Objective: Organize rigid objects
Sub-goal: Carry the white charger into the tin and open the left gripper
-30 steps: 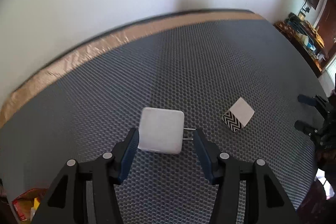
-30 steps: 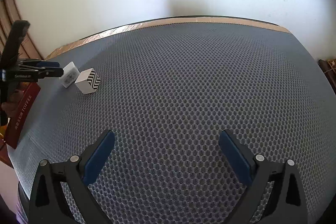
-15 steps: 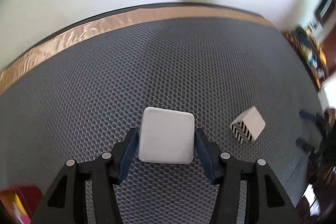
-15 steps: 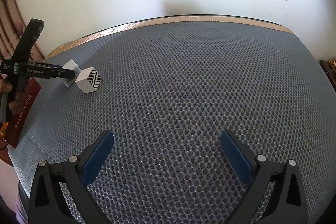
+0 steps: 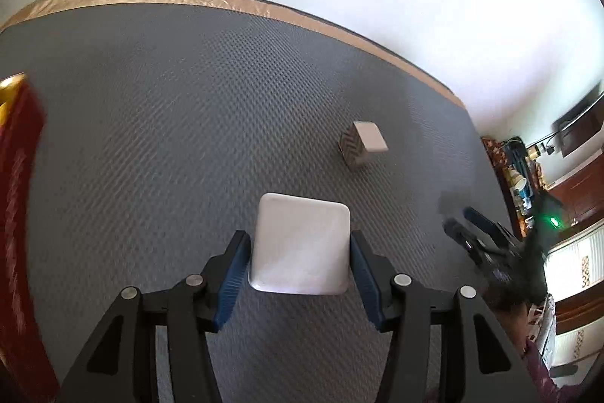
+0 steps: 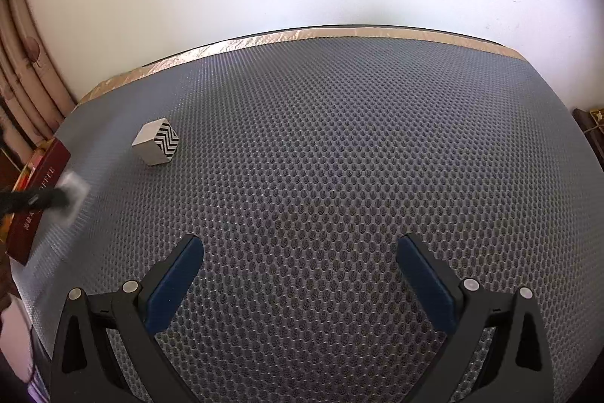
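Note:
My left gripper (image 5: 299, 237) is shut on a white rounded square block (image 5: 300, 252), its blue pads pressing both sides. Seen from the right wrist, this gripper (image 6: 45, 198) and the white block (image 6: 74, 190) are blurred at the mat's left edge, beside a red box (image 6: 36, 210). A white cube with a black zigzag face (image 5: 363, 143) (image 6: 156, 141) rests on the grey mesh mat (image 6: 339, 138), apart from the held block. My right gripper (image 6: 300, 244) stands open over bare mat, with nothing between its fingers. It also shows blurred in the left wrist view (image 5: 477, 237).
The red box (image 5: 19, 214) lies along the mat's left edge. A tan strip (image 6: 339, 33) borders the mat's far side under a white wall. Cluttered furniture (image 5: 528, 169) stands beyond the right edge.
The left gripper shut on the white block, then carried it left, away from the zigzag cube and toward the red box, rolling as it went. The right gripper stayed still.

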Available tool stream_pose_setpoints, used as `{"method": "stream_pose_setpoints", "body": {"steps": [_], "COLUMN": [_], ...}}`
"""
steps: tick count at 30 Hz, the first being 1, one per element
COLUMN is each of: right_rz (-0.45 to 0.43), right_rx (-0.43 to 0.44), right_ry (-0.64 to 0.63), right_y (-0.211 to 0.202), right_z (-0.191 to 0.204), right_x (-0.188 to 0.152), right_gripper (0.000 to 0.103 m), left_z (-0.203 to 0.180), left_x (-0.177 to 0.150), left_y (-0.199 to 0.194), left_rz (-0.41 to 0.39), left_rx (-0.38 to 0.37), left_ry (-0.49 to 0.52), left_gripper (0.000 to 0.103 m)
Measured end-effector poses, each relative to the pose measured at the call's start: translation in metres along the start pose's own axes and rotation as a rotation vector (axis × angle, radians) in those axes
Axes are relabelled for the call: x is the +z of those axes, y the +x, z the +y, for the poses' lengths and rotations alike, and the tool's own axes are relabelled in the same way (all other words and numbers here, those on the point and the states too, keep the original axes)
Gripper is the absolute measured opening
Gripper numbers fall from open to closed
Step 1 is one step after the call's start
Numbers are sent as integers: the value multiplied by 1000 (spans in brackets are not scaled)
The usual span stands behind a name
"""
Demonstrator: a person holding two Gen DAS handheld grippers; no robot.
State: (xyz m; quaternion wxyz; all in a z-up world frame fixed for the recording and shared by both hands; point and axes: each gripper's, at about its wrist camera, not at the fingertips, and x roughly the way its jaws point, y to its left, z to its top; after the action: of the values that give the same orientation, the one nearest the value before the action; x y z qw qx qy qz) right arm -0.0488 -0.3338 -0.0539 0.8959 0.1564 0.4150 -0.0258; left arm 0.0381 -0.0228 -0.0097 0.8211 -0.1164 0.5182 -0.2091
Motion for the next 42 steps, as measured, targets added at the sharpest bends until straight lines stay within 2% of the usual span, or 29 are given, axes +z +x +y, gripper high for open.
{"method": "stream_pose_setpoints", "body": {"steps": [4, 11, 18, 24, 27, 30, 33, 36, 42], "right_rz": [6, 31, 51, 52, 54, 56, 57, 57, 52], "right_rx": [-14, -78, -121, -131, -136, -136, -138, -138, -156], "right_ry": [-7, -46, -82, -85, -86, -87, -86, -86, -59], "right_y": [1, 10, 16, 19, 22, 23, 20, 20, 18], "right_z": [5, 20, 35, 44, 45, 49, 41, 40, 44], "right_x": [-1, -3, -5, -8, -8, -9, -9, -9, -7], "right_gripper": [102, 102, 102, 102, 102, 102, 102, 102, 102], "left_z": [0, 7, 39, 85, 106, 119, 130, 146, 162], "left_x": [-33, -61, -86, -107, -112, -110, -102, -96, -90], "left_y": [-42, -94, -141, -175, -192, -204, -210, -211, -205], "left_rz": [-52, -118, -177, -242, -294, -339, -379, -391, -384], "left_rx": [4, 23, 29, 81, 125, 160, 227, 265, 285], "left_ry": [-19, -63, -147, -247, -292, -303, -299, -315, -332], "left_gripper": [54, 54, 54, 54, 54, 54, 54, 54, 54]}}
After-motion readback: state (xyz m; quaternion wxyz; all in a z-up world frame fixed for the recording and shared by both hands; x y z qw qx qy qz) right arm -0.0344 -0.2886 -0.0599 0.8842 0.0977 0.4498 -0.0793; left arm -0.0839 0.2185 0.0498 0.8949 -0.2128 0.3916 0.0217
